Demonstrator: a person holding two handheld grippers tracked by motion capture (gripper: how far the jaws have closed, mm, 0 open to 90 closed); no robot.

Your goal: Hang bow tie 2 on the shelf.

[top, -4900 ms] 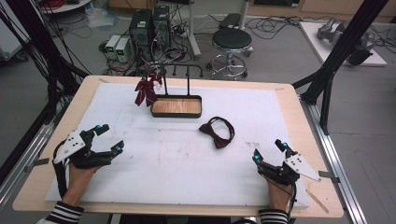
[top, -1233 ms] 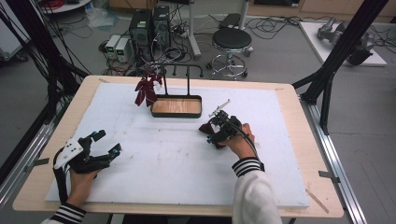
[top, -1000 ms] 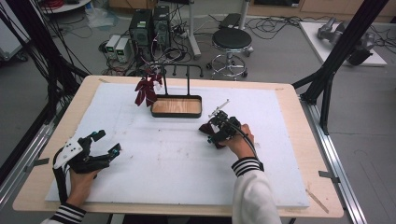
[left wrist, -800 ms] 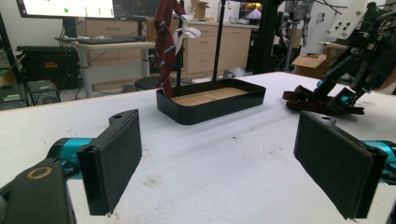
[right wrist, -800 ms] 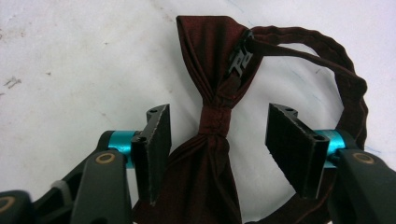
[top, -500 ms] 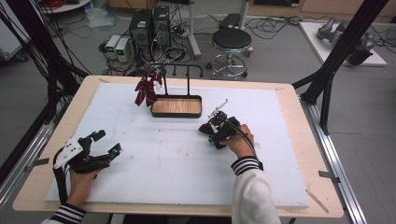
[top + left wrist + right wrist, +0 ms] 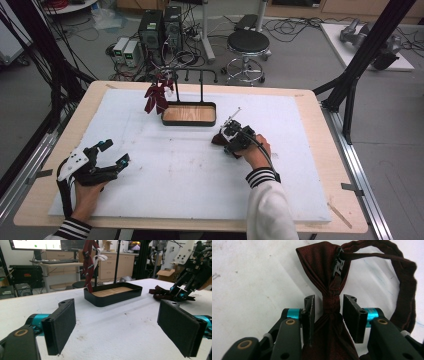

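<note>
1. Your right tool [image 7: 231, 141] sits over the dark red bow tie [image 7: 329, 277] at mid-worktop, just in front of and right of the black tray [image 7: 189, 114].
2. In the right gripper view the jaws straddle the tie's centre knot, one pad on each side. A thin gap shows on both sides, so the pads are near the knot but not clamped on it. Call it open, narrowly.
3. The bow tie lies flat on the white worktop [image 7: 170, 175]. One wing spreads away from the jaws; the other runs back under the tool. Its neck strap [image 7: 404, 290] loops out from the knot and curves round on the right side of that view.
4. A black clasp [image 7: 338, 265] sits on the strap just beyond the knot.
5. Your left tool [image 7: 102, 157] rests at the near left of the worktop, well apart from the tie. Jaws wide open, nothing between the pads [image 7: 60, 325].
6. From the left gripper view, the tray with its wooden floor stands ahead; the tie and the right tool show to its right.
7. A second dark red tie [image 7: 156, 96] hangs from the black stand [image 7: 200, 82] at the tray's far left corner, with a white strip beside it.
</note>
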